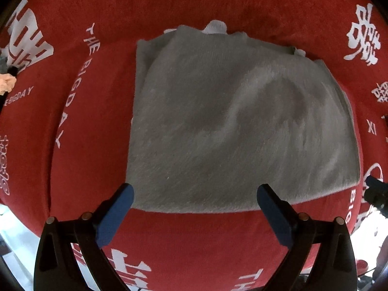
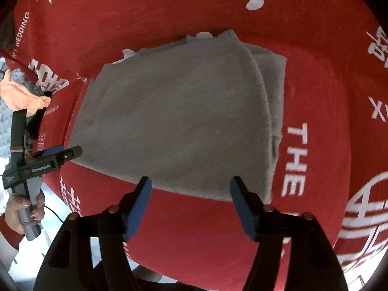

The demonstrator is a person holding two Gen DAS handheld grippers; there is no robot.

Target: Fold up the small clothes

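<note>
Garment (image 1: 232,121), a grey fleecy piece, lay already folded into a thick pad on the red cloth (image 1: 206,0), its near hem just beyond both pairs of blue pads. The left gripper (image 1: 194,198) was spread wide and held nothing, its pads (image 1: 116,215) poised at the near hem without clearly touching it. The right gripper (image 2: 191,191) was likewise spread and empty, tips at the same hem nearer the garment's right side, where stacked layers showed along the edge (image 2: 274,101). In the right view the left gripper (image 2: 65,155) appeared at the garment's left corner, gripped by a hand (image 2: 26,208).

The fold looked largely finished; what remained seemed to be a last fold or a tidy-up. To do it well, each gripper should probably bite through all layers at the hem, not only the top one, then lift both corners evenly so the pad would not skew; the plush fabric would likely slip under a shallow pinch. White bits (image 1: 215,26) poked out at the far edge and might need tucking.

Readable white print on the cloth: "THE BIG DAY" (image 1: 75,84), "XI" (image 1: 372,126), "HAPPY WEDDING", partly cut off (image 2: 23,34), and large Chinese characters (image 1: 363,36). A peach rag (image 2: 21,94) lay near the cloth's left edge.
</note>
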